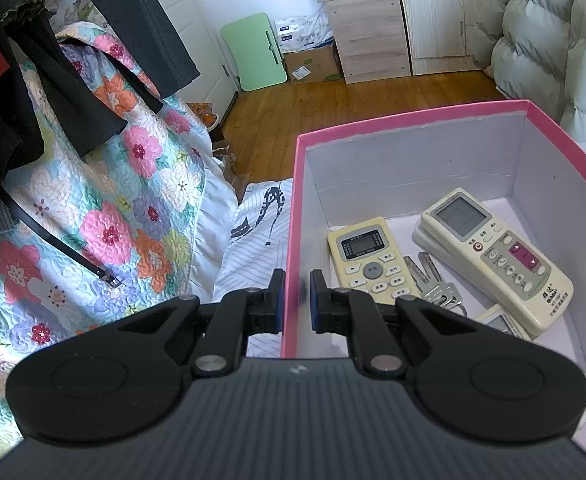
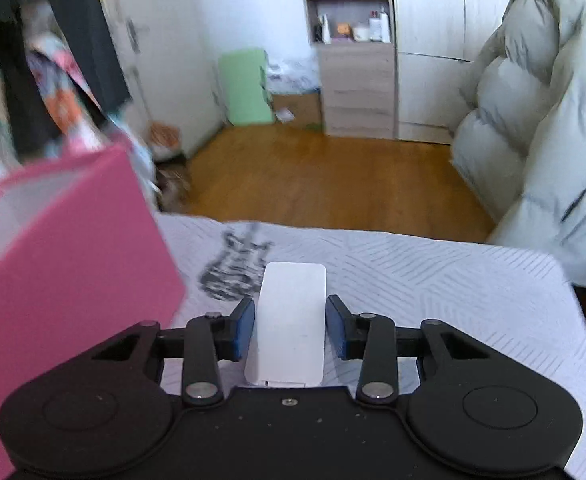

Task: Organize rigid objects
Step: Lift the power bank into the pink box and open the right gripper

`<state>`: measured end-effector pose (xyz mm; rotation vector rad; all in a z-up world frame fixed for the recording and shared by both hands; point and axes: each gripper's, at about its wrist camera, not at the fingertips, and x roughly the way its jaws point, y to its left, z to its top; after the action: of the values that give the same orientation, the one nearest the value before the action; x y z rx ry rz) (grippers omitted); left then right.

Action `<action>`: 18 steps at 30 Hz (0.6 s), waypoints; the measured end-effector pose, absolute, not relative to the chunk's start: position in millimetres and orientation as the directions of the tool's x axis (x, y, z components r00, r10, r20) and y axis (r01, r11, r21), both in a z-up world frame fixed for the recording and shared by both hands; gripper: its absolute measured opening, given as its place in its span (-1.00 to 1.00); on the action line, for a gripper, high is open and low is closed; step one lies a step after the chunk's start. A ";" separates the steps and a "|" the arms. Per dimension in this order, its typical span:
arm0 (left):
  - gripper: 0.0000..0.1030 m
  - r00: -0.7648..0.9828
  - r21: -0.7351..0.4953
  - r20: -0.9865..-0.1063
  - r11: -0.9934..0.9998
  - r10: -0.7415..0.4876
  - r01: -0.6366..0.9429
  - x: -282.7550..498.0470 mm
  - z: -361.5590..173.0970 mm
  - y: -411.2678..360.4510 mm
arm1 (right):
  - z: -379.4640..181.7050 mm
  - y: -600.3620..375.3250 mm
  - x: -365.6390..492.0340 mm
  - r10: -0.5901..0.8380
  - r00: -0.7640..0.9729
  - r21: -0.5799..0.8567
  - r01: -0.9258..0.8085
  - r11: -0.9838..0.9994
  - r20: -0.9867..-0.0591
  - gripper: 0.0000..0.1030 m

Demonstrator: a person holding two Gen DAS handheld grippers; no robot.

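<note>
Remote controls (image 1: 497, 258) and keys (image 1: 433, 280) lie inside the pink box (image 1: 413, 118) on the bed (image 2: 433, 280). Left gripper (image 1: 295, 302) pinches the box's wall. Right gripper (image 2: 291, 328) is spread around a white device (image 2: 291, 320), not visibly touching it.

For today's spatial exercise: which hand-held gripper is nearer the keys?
Left. The left hand-held gripper straddles the box wall beside the keys; the right one is outside.

Remotes (image 1: 493, 256) and keys (image 1: 433, 280) in box (image 1: 413, 120)
</note>
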<state>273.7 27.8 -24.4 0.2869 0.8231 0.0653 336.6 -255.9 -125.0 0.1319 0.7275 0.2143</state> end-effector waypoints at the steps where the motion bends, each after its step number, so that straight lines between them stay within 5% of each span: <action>1: -0.81 0.680 0.276 -0.714 0.960 0.167 0.053 274.0 -24.0 29.3 | -122.6 -256.6 331.1 0.233 0.732 0.184 -0.148 0.972 -0.640 -0.15; 12: -0.81 0.675 0.276 -0.717 0.960 0.174 0.046 273.4 -24.5 31.2 | -58.9 -257.3 279.6 0.213 0.806 0.136 -0.165 0.977 -0.552 -0.15; 18: -0.81 0.675 0.257 -0.719 0.966 0.167 0.035 273.0 -24.2 33.4 | -4.7 -244.8 255.4 0.292 0.823 0.237 -0.198 0.951 -0.487 -0.15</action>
<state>273.0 33.4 -24.2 0.2599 0.8292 0.0750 255.4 -244.8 -4.7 0.1792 0.5454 0.2620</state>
